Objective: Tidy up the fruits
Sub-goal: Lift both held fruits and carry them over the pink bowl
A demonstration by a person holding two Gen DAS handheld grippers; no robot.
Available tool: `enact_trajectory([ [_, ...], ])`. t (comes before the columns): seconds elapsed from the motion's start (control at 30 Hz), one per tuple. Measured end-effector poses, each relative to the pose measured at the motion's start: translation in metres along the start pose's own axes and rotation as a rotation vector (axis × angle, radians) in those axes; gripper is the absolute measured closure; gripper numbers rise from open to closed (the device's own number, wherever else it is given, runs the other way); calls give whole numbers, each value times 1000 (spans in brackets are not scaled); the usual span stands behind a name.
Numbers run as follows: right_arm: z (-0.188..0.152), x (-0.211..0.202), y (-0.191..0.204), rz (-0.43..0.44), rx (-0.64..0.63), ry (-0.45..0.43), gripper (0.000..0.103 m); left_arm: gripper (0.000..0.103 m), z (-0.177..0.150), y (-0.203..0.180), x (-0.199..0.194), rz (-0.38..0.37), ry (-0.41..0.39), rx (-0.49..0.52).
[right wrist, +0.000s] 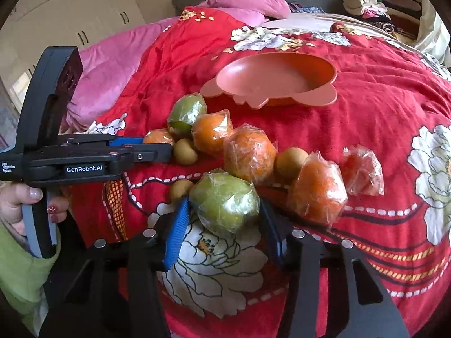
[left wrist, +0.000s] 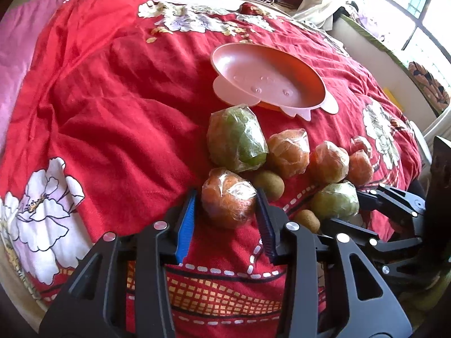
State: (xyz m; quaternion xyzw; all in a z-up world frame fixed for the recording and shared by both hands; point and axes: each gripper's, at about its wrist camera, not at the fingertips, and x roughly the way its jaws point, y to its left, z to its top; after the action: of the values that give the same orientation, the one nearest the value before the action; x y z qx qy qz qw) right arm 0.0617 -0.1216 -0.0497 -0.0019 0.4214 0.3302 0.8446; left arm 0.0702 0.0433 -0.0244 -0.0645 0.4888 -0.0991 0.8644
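Hand [right wrist: 17,205] only in right view

Bright daylight from the window [left wrist: 406,8] at far right, blown out white. Glare on the plastic-wrapped fruits [right wrist: 225,202] and the pink dish [left wrist: 267,81]. Soft shadows on the red bedspread [left wrist: 112,98]. Strong fisheye bending, dark vignetted corners, edges slightly soft.

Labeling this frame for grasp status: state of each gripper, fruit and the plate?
left gripper: jaws around a wrapped orange, on the blanket
right gripper: jaws around a wrapped green fruit, on the blanket
pink plate: upright, empty
other wrapped fruits: loose on the blanket
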Motion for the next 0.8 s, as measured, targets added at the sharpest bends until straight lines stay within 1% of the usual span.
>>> enact_trajectory([
  [0.2,0,-10,0,1,-18,-13,57,72,-1,2,-9,-18,-20,-23],
  [0.37,2,-27,-9,-1,13,-39,57,72,4,2,-23,-3,-50,-27],
  [0.53,17,-46,-20,-19,20,-107,57,72,19,2,-29,0,-72,-24],
  [0.6,23,-49,-24,-20,29,-121,57,72,25,1,-30,3,-80,-19],
  [0.73,41,-48,-35,-42,20,-151,57,72,44,-1,-29,1,-91,-14],
  [0.8,49,-44,-40,-51,18,-152,57,72,53,-3,-26,0,-91,-9],
])
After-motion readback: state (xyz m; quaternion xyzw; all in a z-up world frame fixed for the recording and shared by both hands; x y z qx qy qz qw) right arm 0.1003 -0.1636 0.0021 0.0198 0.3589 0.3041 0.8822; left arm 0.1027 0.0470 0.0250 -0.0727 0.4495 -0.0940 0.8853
